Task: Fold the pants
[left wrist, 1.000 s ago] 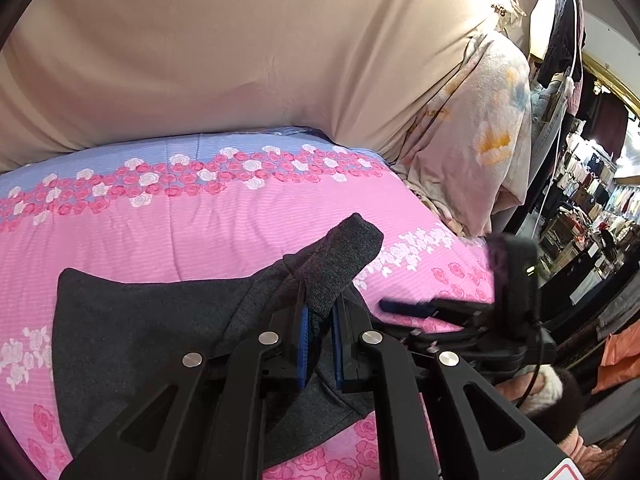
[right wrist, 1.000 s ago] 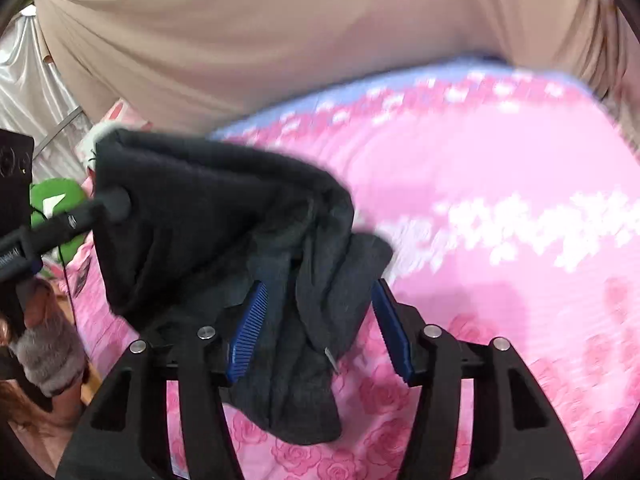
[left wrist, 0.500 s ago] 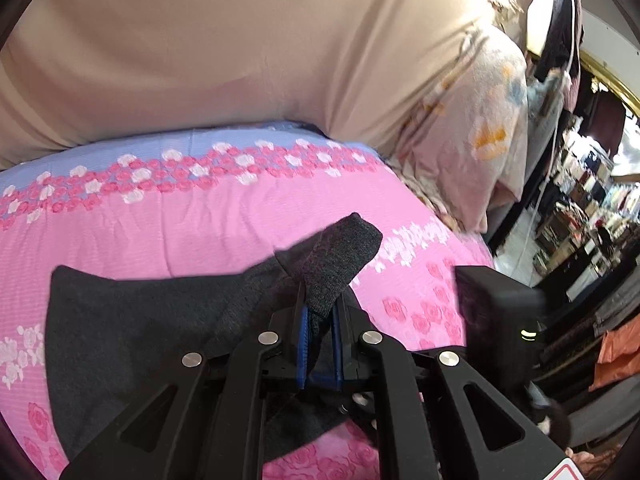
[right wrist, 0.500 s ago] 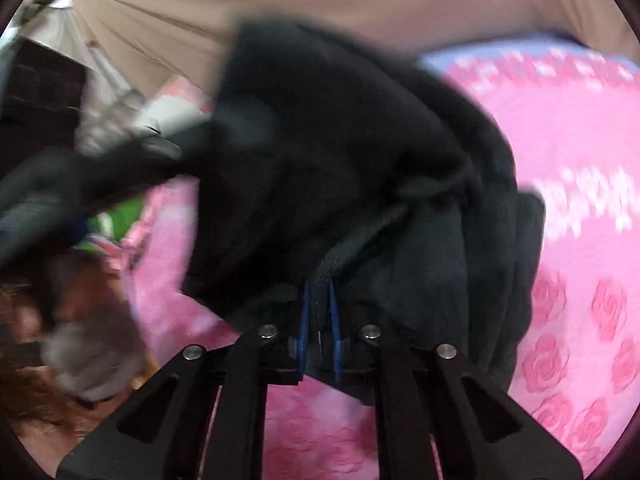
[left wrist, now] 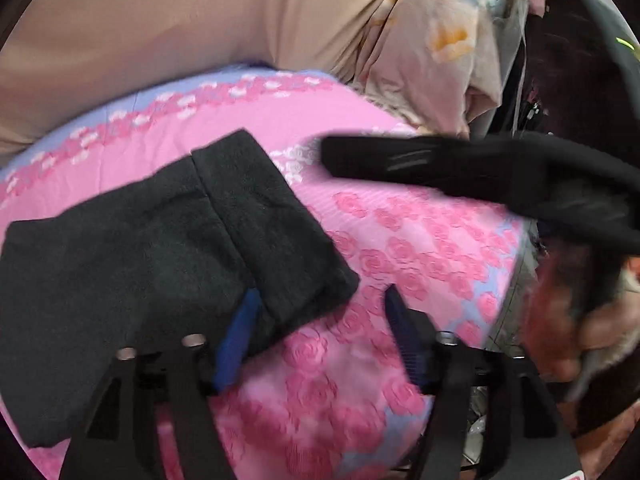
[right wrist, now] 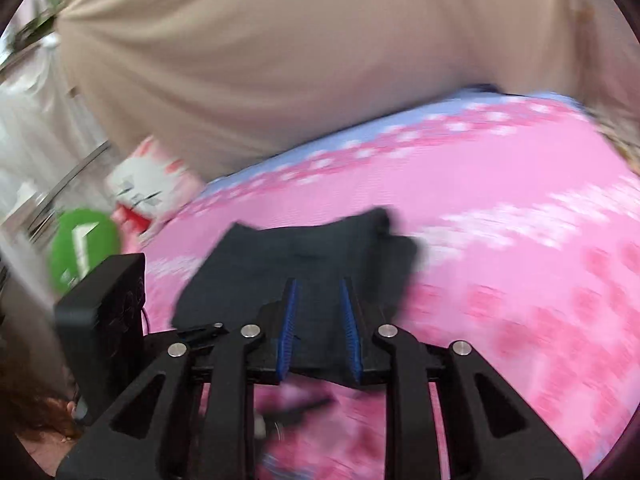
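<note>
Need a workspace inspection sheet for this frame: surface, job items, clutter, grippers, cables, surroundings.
Surface: pink floral bedsheet.
Job's things: dark grey pants, folded, lying flat.
Clutter: cat plush and green round thing at the bed's edge.
Grippers: left gripper opening, pants corner between the jaws, unpinched; right gripper opening above the pants.
Cables: nothing seen.
Surroundings: beige cloth backdrop, floral pillow.

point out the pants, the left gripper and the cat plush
dark grey pants [left wrist: 160,248], left wrist view, on the flat folded body of the cloth.
left gripper [left wrist: 320,328], left wrist view, midway between its fingertips, jaws opening, cloth edge between them.
cat plush [right wrist: 148,188], right wrist view, on its white face.
</note>
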`<state>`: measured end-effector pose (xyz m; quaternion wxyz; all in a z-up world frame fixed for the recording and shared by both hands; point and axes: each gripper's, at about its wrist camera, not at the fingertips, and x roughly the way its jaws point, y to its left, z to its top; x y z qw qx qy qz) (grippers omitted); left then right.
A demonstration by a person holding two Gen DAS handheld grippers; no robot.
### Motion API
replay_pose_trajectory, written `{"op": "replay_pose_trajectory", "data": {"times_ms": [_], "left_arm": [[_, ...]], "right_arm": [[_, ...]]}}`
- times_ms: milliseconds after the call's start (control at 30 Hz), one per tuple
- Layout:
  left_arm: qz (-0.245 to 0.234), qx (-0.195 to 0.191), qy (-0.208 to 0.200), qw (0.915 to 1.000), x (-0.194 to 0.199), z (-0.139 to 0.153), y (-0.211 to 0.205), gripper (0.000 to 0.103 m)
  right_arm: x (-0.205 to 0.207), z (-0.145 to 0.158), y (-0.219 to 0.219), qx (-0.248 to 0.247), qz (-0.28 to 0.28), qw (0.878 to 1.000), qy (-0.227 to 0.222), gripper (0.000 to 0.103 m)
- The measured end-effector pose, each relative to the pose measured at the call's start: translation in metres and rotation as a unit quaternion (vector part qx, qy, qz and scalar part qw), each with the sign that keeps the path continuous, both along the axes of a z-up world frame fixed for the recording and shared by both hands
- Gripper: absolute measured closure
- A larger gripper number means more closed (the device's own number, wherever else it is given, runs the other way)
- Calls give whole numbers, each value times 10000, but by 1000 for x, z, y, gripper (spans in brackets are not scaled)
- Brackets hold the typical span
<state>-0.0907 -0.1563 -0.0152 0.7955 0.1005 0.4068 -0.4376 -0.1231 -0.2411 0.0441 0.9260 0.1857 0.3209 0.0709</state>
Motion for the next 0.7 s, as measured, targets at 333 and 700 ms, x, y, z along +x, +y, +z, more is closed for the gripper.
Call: {"op": "replay_pose_trajectory", "data": {"times_ms": [333,700], "left_arm": [[2085,-268,9,9777,51,29,154,29],[2705,-919,1707,9430,116,-35,211,71]], "right_arm": [[-8,-33,-14,-652,-1063,9898,683,49],[2,-66,-23,1000,-860,9870,922,66]]}}
